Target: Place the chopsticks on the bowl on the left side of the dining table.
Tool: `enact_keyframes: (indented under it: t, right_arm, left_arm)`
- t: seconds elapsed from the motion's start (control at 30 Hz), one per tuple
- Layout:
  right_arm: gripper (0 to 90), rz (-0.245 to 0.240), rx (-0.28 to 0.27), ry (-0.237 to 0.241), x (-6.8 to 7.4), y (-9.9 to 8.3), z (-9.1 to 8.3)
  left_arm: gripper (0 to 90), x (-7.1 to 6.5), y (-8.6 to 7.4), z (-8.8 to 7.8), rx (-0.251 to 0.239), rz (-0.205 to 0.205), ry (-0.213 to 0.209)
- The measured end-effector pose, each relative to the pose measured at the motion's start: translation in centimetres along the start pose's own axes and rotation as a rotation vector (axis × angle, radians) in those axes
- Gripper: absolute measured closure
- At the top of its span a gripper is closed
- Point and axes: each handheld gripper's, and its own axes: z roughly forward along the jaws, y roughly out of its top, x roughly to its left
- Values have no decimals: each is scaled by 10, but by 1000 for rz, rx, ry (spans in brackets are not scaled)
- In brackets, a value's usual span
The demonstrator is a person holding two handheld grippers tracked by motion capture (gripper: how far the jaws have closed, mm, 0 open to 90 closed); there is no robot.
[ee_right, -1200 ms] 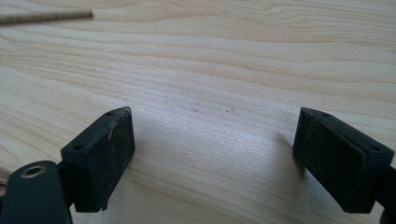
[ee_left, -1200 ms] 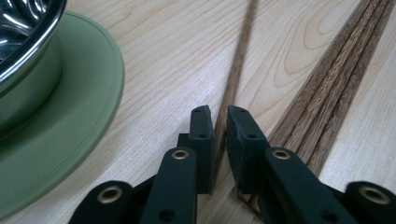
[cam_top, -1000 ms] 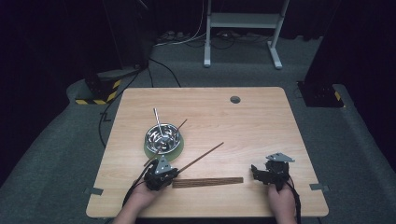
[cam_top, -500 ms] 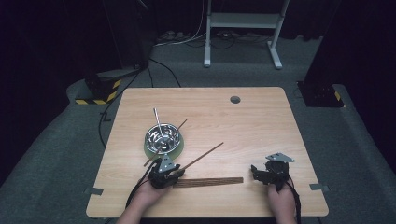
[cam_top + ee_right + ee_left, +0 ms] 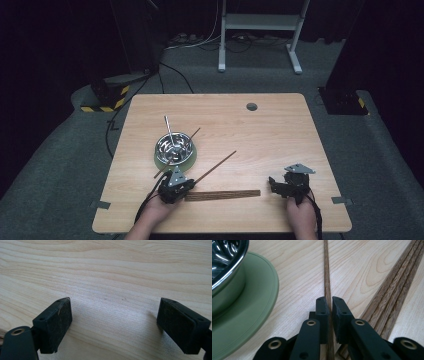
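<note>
My left gripper (image 5: 186, 184) (image 5: 330, 305) is shut on a single brown chopstick (image 5: 216, 166) (image 5: 327, 272), which runs from between its jaws up and to the right over the table. Right beside it lies a bundle of several brown chopsticks (image 5: 223, 195) (image 5: 395, 280), flat near the front edge. A shiny steel bowl (image 5: 174, 147) (image 5: 225, 257) on a green saucer (image 5: 190, 156) (image 5: 249, 312) stands just behind the left gripper, with a metal rod (image 5: 168, 128) and another chopstick (image 5: 194, 133) leaning in it. My right gripper (image 5: 274, 183) (image 5: 113, 320) rests open over bare wood at the front right.
The wooden table (image 5: 270, 140) has a round cable hole (image 5: 251, 106) near its back edge. Beyond the table, a white stand's legs (image 5: 260, 35) and cables lie on the grey floor. A black box with yellow stripes (image 5: 107, 95) sits at the back left.
The left gripper has shifted slightly right and forward, turning the held chopstick a little. The right gripper has stayed in place.
</note>
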Motion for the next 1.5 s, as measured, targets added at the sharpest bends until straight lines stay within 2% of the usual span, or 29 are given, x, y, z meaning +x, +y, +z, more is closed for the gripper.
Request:
enact_keyframes:
  t: [0.07, 0.2, 0.27, 0.33, 0.37, 0.43, 0.53, 0.77, 0.8, 0.83, 1.07, 1.13, 1.2, 1.23, 1.33, 1.37, 1.4, 1.5]
  right_arm:
    - [125, 0, 0, 0, 0, 0, 0]
    - [125, 0, 0, 0, 0, 0, 0]
    - [125, -2, 4, 3, 0, 0, 0]
    - [125, -1, 5, 3, 0, 0, 0]
    - [126, 0, -1, -1, 0, 0, 0]
    - [125, 0, 0, 0, 0, 0, 0]
    - [125, 0, 0, 0, 0, 0, 0]
    - [125, 0, 0, 0, 0, 0, 0]
    - [125, -1, 0, 0, 0, 0, 0]
    - [125, 0, 0, 0, 0, 0, 0]
    - [125, 0, 0, 0, 0, 0, 0]
    - [125, 0, 3, 2, 0, 0, 0]
    - [125, -1, 3, 2, 0, 0, 0]
    - [125, 0, -1, 0, 0, 0, 0]
    - [125, 0, 0, 0, 0, 0, 0]
    - [125, 0, 0, 0, 0, 0, 0]
    - [125, -1, 6, 4, 0, 0, 0]
    - [125, 0, 0, 0, 0, 0, 0]
  left_arm:
    - [831, 1, 1, -4, -20, 3, 1]
    - [832, 1, 3, -9, -51, -16, 3]
    - [832, 2, 3, -12, -60, -8, 7]
    - [832, 2, 4, -15, -75, -22, 6]
    - [832, 3, 5, -17, -82, -8, 4]
    - [833, 3, 7, -21, -98, -26, 14]
    - [834, 3, 8, -25, -121, -30, 24]
    - [835, 2, 12, -33, -145, -26, 36]
    - [834, 3, 12, -34, -150, -11, 35]
    - [835, 2, 12, -35, -156, -25, 34]
    - [835, 5, 15, -43, -194, -41, 38]
    - [835, 6, 15, -45, -204, -62, 40]
    - [835, 9, 15, -48, -208, -55, 47]
    - [835, 9, 15, -49, -217, -72, 52]
    - [835, 13, 14, -52, -219, -71, 66]
    - [835, 13, 14, -53, -231, -97, 74]
    - [835, 16, 13, -55, -229, -84, 81]
    - [835, 20, 12, -58, -236, -98, 100]
